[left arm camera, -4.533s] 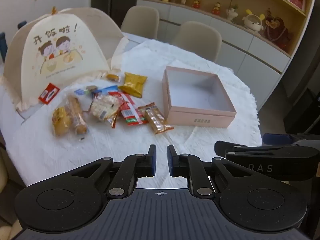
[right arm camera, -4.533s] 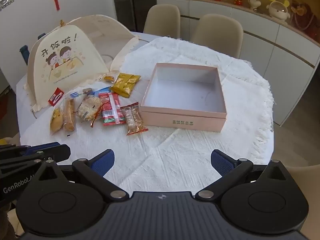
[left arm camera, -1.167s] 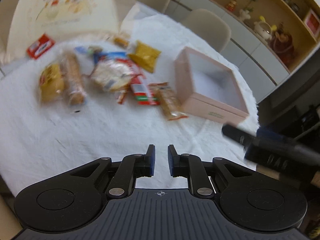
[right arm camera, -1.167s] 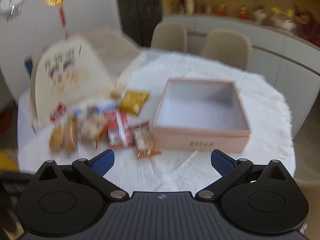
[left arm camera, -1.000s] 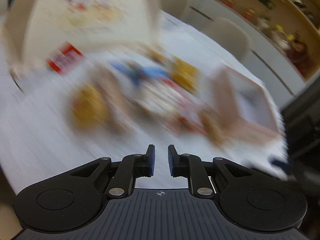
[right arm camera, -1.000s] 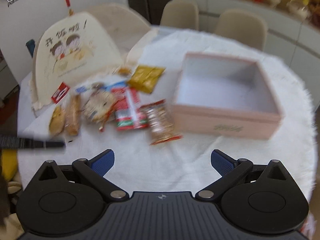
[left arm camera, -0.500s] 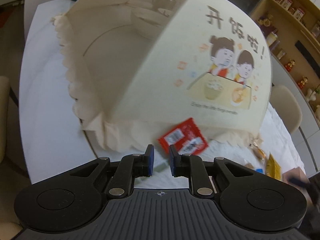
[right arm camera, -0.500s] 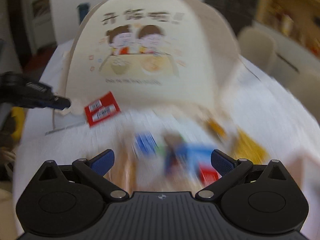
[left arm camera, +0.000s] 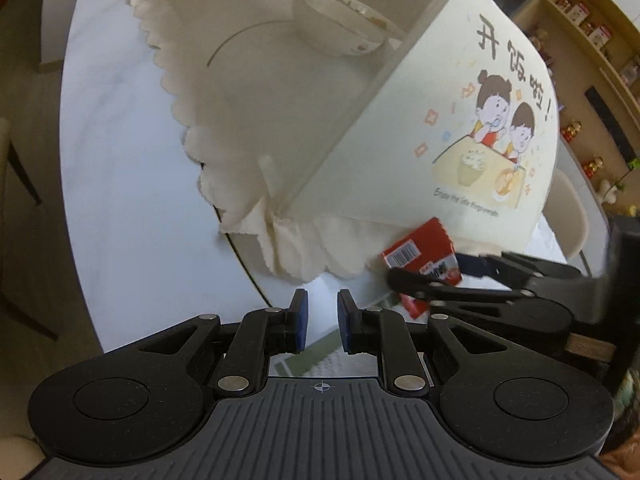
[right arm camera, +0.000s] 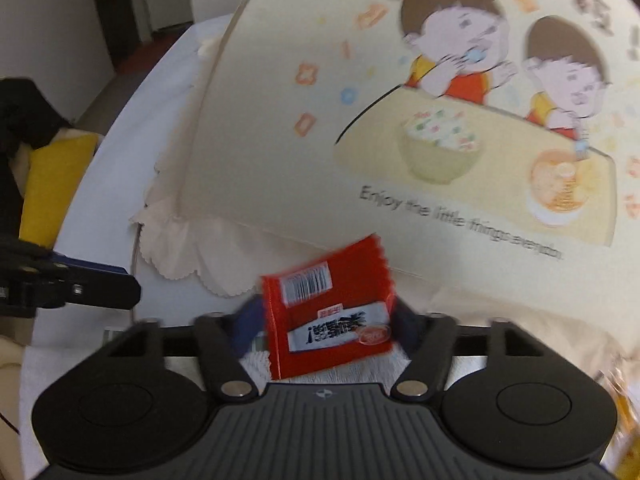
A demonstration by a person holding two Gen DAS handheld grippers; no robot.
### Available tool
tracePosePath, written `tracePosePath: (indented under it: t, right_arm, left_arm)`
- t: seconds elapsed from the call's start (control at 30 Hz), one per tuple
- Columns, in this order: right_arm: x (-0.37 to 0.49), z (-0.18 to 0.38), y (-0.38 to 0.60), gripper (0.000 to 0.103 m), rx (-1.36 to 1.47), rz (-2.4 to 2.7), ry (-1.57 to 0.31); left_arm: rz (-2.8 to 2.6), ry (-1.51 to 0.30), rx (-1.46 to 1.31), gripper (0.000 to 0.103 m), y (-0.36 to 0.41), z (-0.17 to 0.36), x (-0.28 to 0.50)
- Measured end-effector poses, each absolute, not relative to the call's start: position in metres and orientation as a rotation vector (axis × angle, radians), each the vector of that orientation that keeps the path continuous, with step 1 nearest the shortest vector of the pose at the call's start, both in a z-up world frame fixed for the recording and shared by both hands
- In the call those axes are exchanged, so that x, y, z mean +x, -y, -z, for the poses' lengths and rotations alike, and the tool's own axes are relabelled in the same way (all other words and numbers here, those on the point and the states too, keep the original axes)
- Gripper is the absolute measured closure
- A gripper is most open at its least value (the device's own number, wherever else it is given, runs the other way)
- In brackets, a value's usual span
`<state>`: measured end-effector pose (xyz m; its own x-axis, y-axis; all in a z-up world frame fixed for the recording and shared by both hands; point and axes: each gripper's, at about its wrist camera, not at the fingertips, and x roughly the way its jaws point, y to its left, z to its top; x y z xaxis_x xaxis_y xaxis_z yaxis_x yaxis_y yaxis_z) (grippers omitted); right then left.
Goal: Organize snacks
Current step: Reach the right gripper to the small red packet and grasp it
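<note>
A small red snack packet [right arm camera: 330,314] with a barcode label lies at the foot of the cream food cover [right arm camera: 400,120]. My right gripper [right arm camera: 324,320] has a finger on each side of the packet; the picture is blurred, so grip contact is unclear. The packet also shows in the left wrist view [left arm camera: 420,256], with the right gripper [left arm camera: 460,280] over it. My left gripper [left arm camera: 319,320] is nearly shut and empty, hovering above the table edge left of the packet. The pink box and the other snacks are out of view.
The cream mesh food cover [left arm camera: 360,120] with a cartoon print fills the far side and covers a bowl [left arm camera: 340,20]. The white table [left arm camera: 120,160] curves away to the left, with its edge close below my left gripper. A yellow cushion [right arm camera: 52,188] sits left of the table.
Both grippers have moved from the table's front over to the far left by the food cover. My right gripper has closed in from wide open around the red packet.
</note>
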<state>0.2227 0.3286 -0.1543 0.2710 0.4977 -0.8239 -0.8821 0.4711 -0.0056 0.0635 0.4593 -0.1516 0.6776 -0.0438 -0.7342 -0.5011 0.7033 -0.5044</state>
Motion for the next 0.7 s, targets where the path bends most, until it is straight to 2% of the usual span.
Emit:
tracePosePath:
  t: [0.03, 0.1, 0.13, 0.33, 0.43, 0.5, 0.57, 0.6, 0.7]
  right_arm:
    - [0.219, 0.147, -0.321, 0.050, -0.510, -0.991, -0.867]
    - [0.210, 0.133, -0.302, 0.080, -0.482, -0.990, -0.869]
    - [0.206, 0.126, -0.290, 0.089, -0.466, -0.989, -0.883]
    - [0.182, 0.103, -0.206, 0.089, -0.394, -0.969, -0.932]
    - [0.173, 0.101, -0.158, 0.089, -0.392, -0.918, -0.954]
    - [0.165, 0.102, -0.129, 0.078, -0.394, -0.873, -0.964]
    - [0.158, 0.111, -0.106, 0.032, -0.365, -0.822, -1.000]
    - [0.156, 0.115, -0.094, 0.027, -0.342, -0.797, -1.015]
    - [0.146, 0.130, -0.070, 0.027, -0.274, -0.756, -1.084]
  left_arm:
    - [-0.281, -0.797, -0.771, 0.084, -0.457, 0.150, 0.064]
    - [-0.267, -0.795, -0.784, 0.084, -0.449, 0.148, 0.062]
    - [-0.253, -0.795, -0.790, 0.084, -0.443, 0.147, 0.063]
    - [-0.154, -0.859, -0.826, 0.084, -0.394, 0.152, 0.077]
    - [-0.153, -0.870, -0.806, 0.080, -0.373, 0.151, 0.084]
    - [-0.190, -0.841, -0.779, 0.080, -0.373, 0.145, 0.088]
    - [-0.264, -0.821, -0.778, 0.080, -0.383, 0.142, 0.098]
    - [-0.310, -0.815, -0.789, 0.080, -0.391, 0.141, 0.108]
    - [-0.414, -0.830, -0.824, 0.080, -0.415, 0.145, 0.134]
